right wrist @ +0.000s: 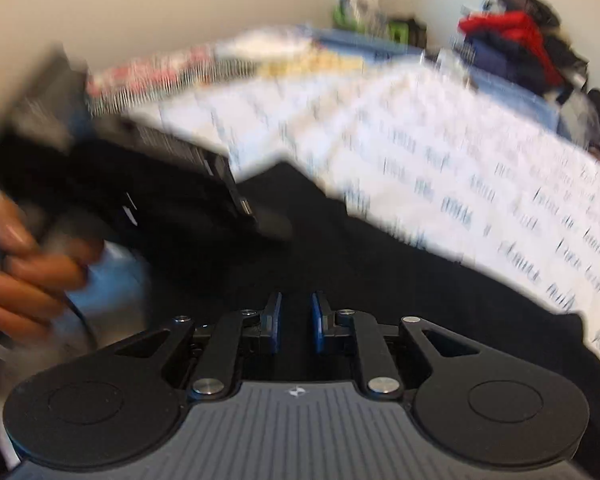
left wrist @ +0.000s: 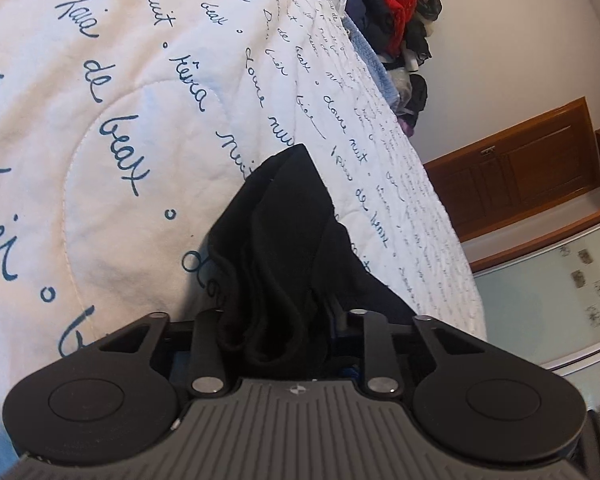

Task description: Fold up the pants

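Left gripper clamped on bunched black fabric pants at the edge of the white quilted bedspread with blue handwriting, right gripper parted and empty above the pants, piled clothes at the far corner.

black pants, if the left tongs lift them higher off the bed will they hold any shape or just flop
Probably flop: the black pants already bunch into soft folds where the left tongs pinch them. They look like thin knit, so likely light, with the free part sagging toward the quilt. Slipping seems unlikely, since plenty of cloth sits gathered in the grip, though the fingertips are hidden.
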The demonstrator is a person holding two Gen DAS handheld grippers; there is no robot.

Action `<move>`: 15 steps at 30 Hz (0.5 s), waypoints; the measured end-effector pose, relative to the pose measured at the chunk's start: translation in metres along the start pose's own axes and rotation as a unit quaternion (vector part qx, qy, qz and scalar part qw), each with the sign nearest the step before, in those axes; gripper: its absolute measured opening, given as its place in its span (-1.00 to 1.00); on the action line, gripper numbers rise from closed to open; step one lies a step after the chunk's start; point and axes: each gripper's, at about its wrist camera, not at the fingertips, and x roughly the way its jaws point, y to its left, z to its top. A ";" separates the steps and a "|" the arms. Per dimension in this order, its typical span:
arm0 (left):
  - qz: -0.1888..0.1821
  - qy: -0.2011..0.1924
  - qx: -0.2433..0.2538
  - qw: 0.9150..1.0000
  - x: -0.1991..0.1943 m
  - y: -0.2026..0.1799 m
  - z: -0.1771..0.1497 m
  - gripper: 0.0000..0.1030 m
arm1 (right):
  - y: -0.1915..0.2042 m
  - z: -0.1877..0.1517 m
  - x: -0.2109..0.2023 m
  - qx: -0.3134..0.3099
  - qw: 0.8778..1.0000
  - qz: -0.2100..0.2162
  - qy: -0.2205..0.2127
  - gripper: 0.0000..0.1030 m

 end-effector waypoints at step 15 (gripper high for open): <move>0.068 -0.115 0.178 0.975 -0.032 -0.087 -0.055 -0.52 | -0.021 -0.006 -0.024 0.106 0.991 0.048 -0.069 -0.69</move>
